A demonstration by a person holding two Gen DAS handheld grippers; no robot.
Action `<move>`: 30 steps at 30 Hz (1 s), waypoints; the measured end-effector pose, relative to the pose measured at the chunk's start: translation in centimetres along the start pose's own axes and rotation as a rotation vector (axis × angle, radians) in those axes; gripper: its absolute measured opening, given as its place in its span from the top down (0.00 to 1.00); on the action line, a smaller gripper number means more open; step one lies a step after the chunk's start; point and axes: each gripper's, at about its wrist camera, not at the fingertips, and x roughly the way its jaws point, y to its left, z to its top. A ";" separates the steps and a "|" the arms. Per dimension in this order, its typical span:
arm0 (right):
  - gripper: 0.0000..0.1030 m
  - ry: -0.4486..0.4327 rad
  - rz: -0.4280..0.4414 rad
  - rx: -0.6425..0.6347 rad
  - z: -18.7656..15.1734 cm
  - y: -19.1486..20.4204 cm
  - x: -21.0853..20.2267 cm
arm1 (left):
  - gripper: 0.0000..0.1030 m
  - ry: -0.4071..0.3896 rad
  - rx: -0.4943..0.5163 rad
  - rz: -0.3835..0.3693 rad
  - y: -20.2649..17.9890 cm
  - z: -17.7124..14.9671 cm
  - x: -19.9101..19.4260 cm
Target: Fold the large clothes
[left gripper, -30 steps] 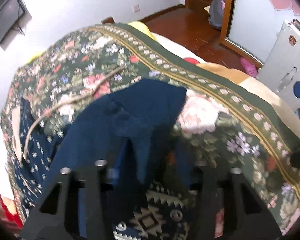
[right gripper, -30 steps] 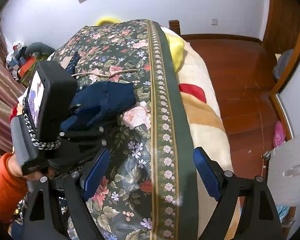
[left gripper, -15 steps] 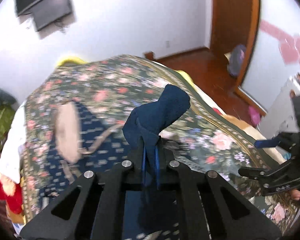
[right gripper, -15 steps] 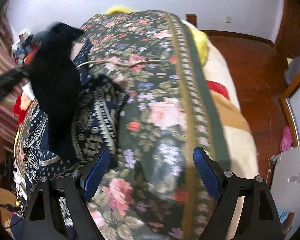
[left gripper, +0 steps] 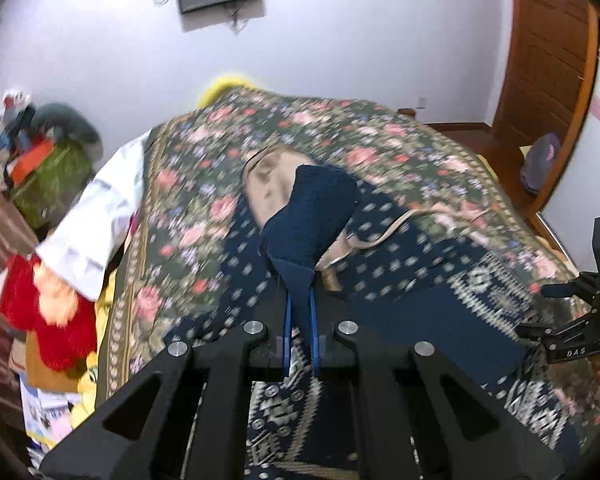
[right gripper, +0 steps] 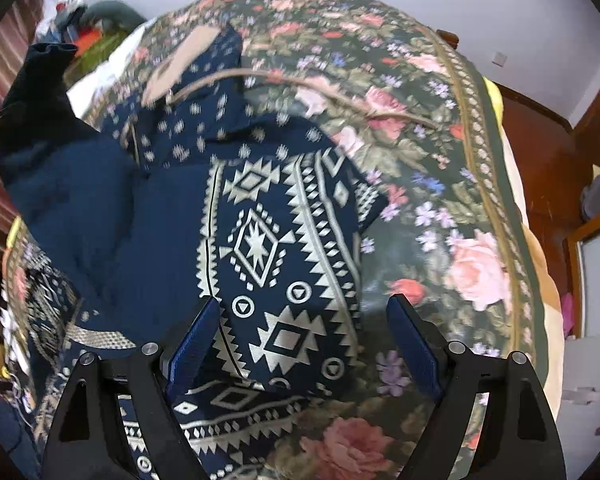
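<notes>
Folding barely begun — left gripper (left gripper: 300, 336) pinches the navy sleeve (left gripper: 312, 216) above the patterned hoodie (right gripper: 268, 240); right gripper (right gripper: 300, 344), jaws spread, hovers over its unfolded body.

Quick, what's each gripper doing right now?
Left gripper: closed on the navy sleeve.
Right gripper: open, holding nothing.

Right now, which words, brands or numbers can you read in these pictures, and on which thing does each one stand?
"DAS": white letters on the black right gripper at the right edge of the left wrist view.
Papers beside the bed: print too blurred to read.
Patterned garment: only geometric shapes, no letters.
</notes>
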 end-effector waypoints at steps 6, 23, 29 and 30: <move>0.18 0.047 -0.005 0.019 -0.4 0.6 1.9 | 0.93 0.060 -0.052 0.003 3.4 -4.3 2.1; 0.09 0.058 -0.011 0.043 -0.3 0.4 2.7 | 0.77 0.278 -0.205 0.003 8.1 -14.8 6.7; 0.09 0.076 0.005 0.034 -0.4 0.6 2.2 | 0.77 0.268 -0.240 0.015 9.3 -15.4 5.1; 0.09 0.069 0.004 0.030 -0.4 0.6 1.8 | 0.77 0.270 -0.239 0.022 9.4 -15.4 4.9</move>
